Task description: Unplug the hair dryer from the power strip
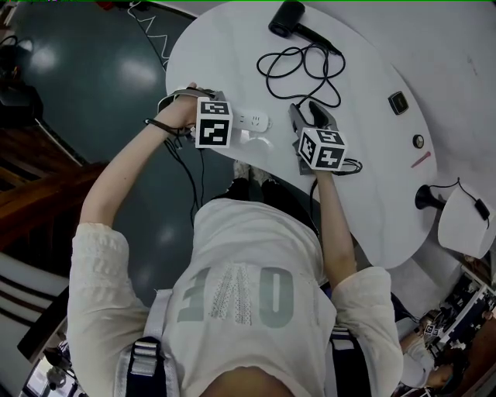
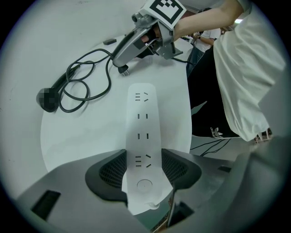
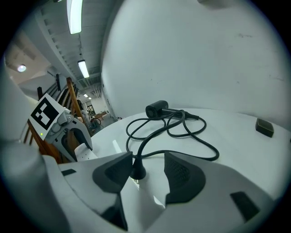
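Observation:
The white power strip (image 2: 142, 123) lies on the white table (image 1: 372, 194), and every socket I see in the left gripper view is empty. My left gripper (image 2: 143, 170) points down and is shut on the strip's near end, a pad against each side. The black hair dryer (image 1: 288, 18) lies at the far edge, and its cord (image 1: 298, 74) loops back toward me. The black plug (image 3: 137, 172) stands on the table between the jaws of my right gripper (image 3: 148, 170). It is close to the left pad, with a clear gap to the right pad. The right gripper is open.
A small black block (image 1: 397, 101), a round knob (image 1: 418, 141) and a red pen (image 1: 421, 160) lie at the table's right. A black stand (image 1: 425, 198) sits near the right edge. The table's near edge runs just under both grippers, with dark floor to the left.

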`<control>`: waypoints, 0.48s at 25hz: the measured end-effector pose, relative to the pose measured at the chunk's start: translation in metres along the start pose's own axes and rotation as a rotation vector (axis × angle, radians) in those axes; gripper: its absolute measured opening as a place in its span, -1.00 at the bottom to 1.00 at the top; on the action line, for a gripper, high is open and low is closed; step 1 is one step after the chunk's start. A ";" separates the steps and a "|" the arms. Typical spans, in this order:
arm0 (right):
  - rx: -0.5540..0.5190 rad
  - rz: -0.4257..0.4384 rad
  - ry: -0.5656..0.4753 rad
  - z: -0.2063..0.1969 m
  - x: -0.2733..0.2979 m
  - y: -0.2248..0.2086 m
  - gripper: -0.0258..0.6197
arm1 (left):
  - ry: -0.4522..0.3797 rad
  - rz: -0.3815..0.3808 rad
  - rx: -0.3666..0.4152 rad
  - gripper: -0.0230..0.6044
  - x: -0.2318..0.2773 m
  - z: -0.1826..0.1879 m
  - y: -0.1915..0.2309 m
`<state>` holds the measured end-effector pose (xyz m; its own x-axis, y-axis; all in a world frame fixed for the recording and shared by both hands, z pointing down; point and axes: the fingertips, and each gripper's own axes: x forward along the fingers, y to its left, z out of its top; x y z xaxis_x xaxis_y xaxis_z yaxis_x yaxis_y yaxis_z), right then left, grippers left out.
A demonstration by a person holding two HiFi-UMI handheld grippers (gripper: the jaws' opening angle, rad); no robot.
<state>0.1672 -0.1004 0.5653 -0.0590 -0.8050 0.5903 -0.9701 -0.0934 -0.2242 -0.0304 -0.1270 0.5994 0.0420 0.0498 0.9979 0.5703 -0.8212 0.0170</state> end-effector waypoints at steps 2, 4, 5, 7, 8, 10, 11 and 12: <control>-0.033 -0.002 0.004 0.001 -0.002 0.002 -0.27 | 0.030 0.015 0.021 -0.18 0.002 -0.001 -0.001; -0.067 0.000 0.002 0.004 -0.003 0.005 -0.26 | 0.047 0.024 0.025 -0.17 0.003 -0.001 0.000; -0.087 -0.001 0.000 0.005 -0.005 0.006 -0.26 | 0.048 0.025 0.021 -0.17 0.003 -0.001 0.000; -0.128 -0.005 -0.003 0.009 -0.008 0.008 -0.26 | 0.043 0.028 0.012 -0.17 0.002 -0.001 0.000; -0.145 -0.007 -0.006 0.010 -0.009 0.008 -0.26 | 0.039 0.032 0.007 -0.17 0.001 -0.001 0.000; -0.168 -0.009 -0.015 0.015 -0.012 0.008 -0.26 | 0.017 0.046 -0.003 -0.17 -0.002 0.002 0.001; -0.175 -0.010 -0.021 0.019 -0.014 0.007 -0.26 | -0.004 0.053 -0.012 -0.17 -0.006 0.005 0.002; -0.176 -0.010 -0.028 0.023 -0.015 0.007 -0.26 | -0.028 0.057 -0.024 -0.17 -0.011 0.010 0.004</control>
<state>0.1667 -0.1019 0.5371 -0.0448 -0.8208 0.5694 -0.9970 0.0007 -0.0774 -0.0202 -0.1250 0.5878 0.0974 0.0182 0.9951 0.5462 -0.8368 -0.0382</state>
